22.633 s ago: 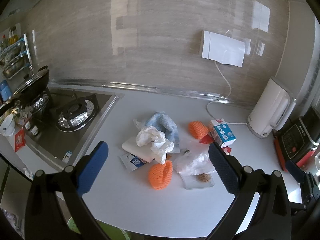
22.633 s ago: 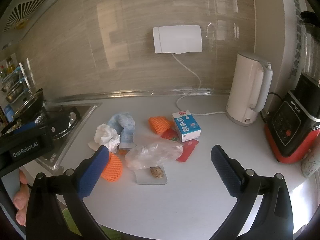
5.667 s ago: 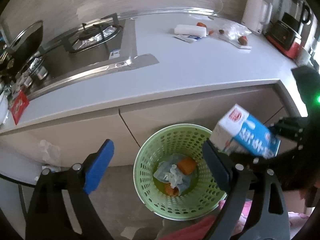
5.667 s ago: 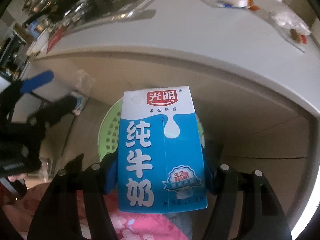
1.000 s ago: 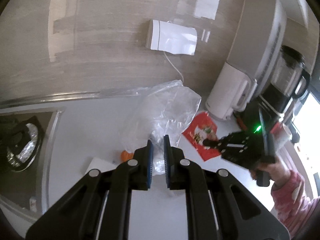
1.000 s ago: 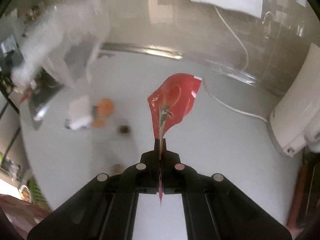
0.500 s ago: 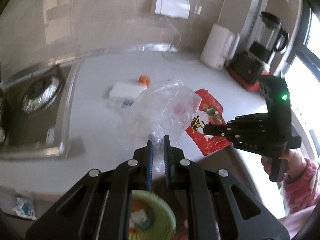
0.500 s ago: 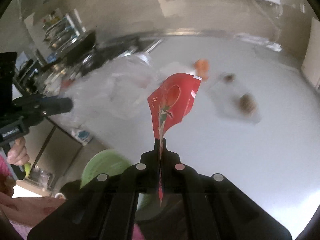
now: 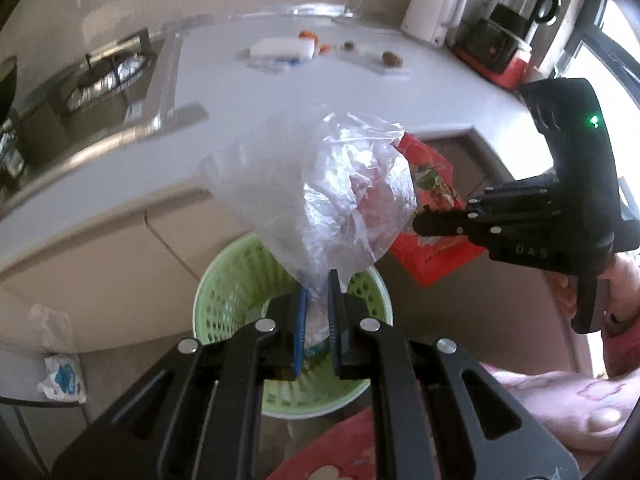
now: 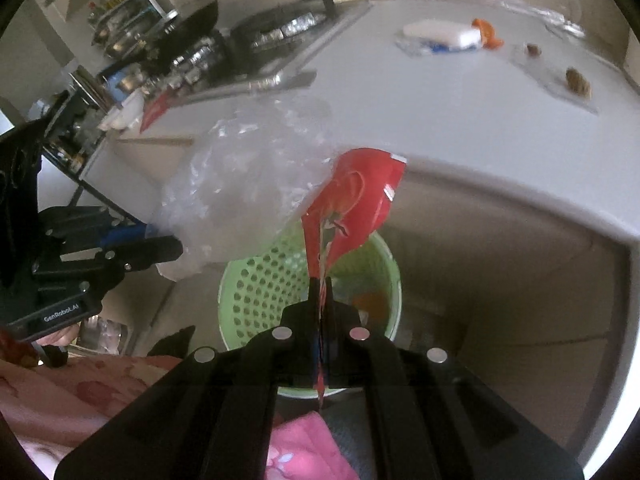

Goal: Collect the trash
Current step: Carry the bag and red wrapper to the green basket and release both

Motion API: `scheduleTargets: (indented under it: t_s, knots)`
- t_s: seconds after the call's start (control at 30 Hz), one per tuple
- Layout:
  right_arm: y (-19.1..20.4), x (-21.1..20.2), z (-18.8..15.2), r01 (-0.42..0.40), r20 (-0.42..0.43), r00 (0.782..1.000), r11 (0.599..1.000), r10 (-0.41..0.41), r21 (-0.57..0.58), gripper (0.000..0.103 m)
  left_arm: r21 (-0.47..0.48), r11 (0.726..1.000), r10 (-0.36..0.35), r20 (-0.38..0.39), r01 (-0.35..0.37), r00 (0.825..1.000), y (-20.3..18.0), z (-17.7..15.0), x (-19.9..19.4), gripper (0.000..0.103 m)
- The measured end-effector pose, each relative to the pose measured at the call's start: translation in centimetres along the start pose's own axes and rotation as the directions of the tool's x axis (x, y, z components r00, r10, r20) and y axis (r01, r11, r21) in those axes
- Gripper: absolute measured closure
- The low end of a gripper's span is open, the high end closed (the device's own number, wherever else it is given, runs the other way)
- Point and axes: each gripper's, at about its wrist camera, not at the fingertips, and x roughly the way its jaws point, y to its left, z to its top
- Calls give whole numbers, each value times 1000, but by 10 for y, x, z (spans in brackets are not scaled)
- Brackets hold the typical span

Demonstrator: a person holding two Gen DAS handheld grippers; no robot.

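My left gripper (image 9: 317, 280) is shut on a crumpled clear plastic bag (image 9: 332, 196), held up over the green perforated trash basket (image 9: 224, 292) on the floor. My right gripper (image 10: 320, 280) is shut on a red foil wrapper (image 10: 356, 200), which hangs above the same basket (image 10: 260, 280). In the left wrist view the right gripper (image 9: 420, 222) and its red wrapper (image 9: 432, 176) sit just right of the bag. In the right wrist view the left gripper (image 10: 176, 246) holds the bag (image 10: 240, 184) at the left. Some trash lies inside the basket.
On the white counter (image 9: 360, 92) lie a white tissue pack (image 9: 282, 48), orange scraps (image 9: 308, 35) and brown bits (image 9: 392, 58). A kettle (image 9: 430, 4) and blender (image 9: 508, 20) stand at the far right, a gas hob (image 9: 104, 76) at the left. Cabinet doors (image 9: 100, 248) rise behind the basket.
Both grippers have swung back from over the counter and sunk down to above the green basket, still holding the plastic bag and the red wrapper.
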Motion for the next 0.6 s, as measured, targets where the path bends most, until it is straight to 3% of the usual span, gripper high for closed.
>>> scheduleTargets:
  t_s: [0.27, 0.4, 0.43, 0.5, 0.53, 0.6]
  knots:
    - [1, 20, -22, 62, -49, 997, 997, -59, 49, 101, -72, 996, -66, -78, 61, 995, 24, -32, 23, 93]
    - [3, 15, -21, 82, -43, 996, 995, -80, 50, 101, -87, 995, -61, -107, 52, 992, 32, -33, 35, 93]
    - [3, 13, -20, 85, -39, 996, 995, -83, 49, 101, -86, 995, -61, -115, 51, 992, 32, -32, 37, 89]
    - [5, 11, -19, 91, -31, 996, 995, -89, 48, 101, -84, 995, -55, -125, 45, 991, 30, -31, 40, 67]
    - [6, 10, -18, 94, -27, 995, 994, -93, 49, 101, -79, 996, -47, -124, 38, 991, 29, -31, 40, 49]
    - [6, 9, -18, 92, -22, 996, 994, -91, 55, 101, -54, 998, -38, -100, 33, 994, 24, -31, 35, 42]
